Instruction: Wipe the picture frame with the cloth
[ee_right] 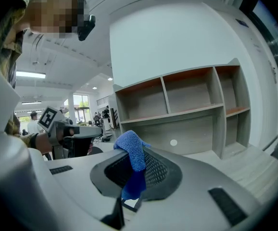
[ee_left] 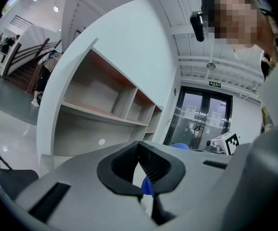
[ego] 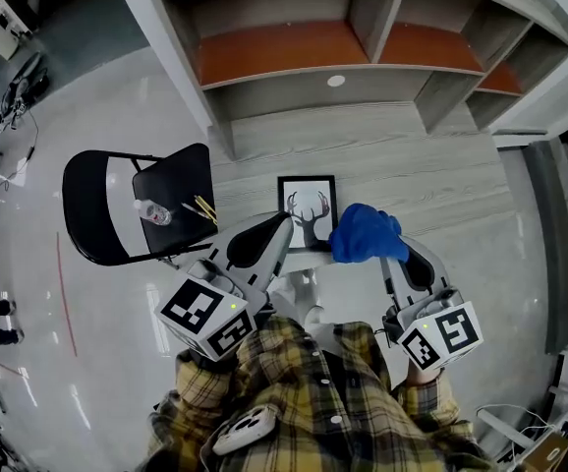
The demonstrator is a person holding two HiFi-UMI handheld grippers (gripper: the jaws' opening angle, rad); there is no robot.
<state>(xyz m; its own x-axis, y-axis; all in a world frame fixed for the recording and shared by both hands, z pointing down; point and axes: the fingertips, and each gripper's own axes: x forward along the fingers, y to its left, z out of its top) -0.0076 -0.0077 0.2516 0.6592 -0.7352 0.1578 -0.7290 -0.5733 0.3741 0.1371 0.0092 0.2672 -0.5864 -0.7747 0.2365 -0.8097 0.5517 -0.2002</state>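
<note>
A black picture frame with a deer-antler print rests on the grey wood-grain surface in front of me. My right gripper is shut on a bunched blue cloth, which hangs just right of the frame's lower corner. In the right gripper view the blue cloth drapes over the pinched jaws of the right gripper. My left gripper is held over the frame's lower left part. Its jaws are shut with nothing in them.
A black folding chair stands to the left, with a plastic bottle and yellow sticks on its seat. A white shelving unit with orange shelf boards rises behind the frame. Glass doors show in the left gripper view.
</note>
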